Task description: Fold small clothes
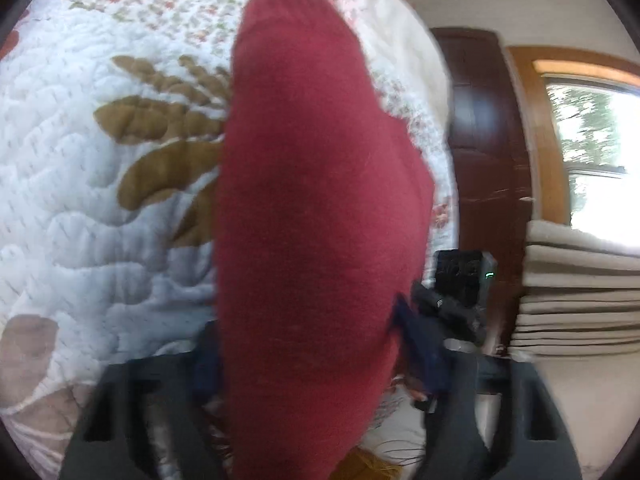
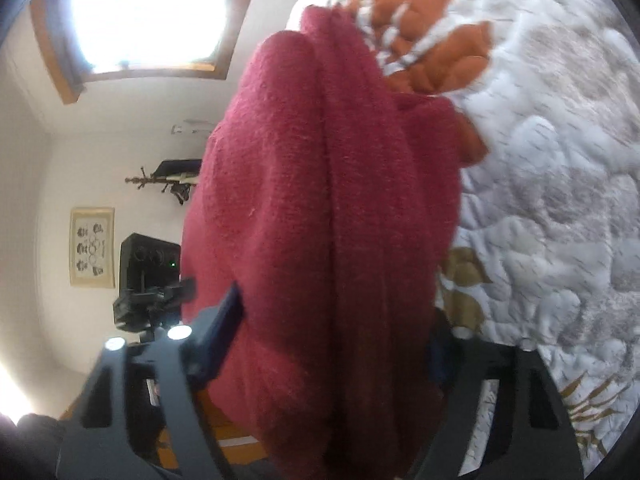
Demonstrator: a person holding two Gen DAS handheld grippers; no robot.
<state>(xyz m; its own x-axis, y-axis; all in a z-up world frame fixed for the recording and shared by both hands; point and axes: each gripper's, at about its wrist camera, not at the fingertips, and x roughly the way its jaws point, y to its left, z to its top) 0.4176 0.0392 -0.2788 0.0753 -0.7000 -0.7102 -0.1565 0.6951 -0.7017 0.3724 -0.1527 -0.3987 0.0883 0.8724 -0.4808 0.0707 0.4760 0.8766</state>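
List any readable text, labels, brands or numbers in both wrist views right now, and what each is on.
No legible text in either view.
Framed print on the wall: rows of small dark figures, too small and blurred to read.
Black device with a green light: no readable marking.
Red garment, held by both grippers: no tag or label showing.

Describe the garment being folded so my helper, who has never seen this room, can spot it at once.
Find the bed's white quilt with its brown and orange leaf patches. In front of it hangs the red knit garment, pinched between the fingers of the left gripper and the right gripper. It is the only plain dark red, fuzzy cloth in view.
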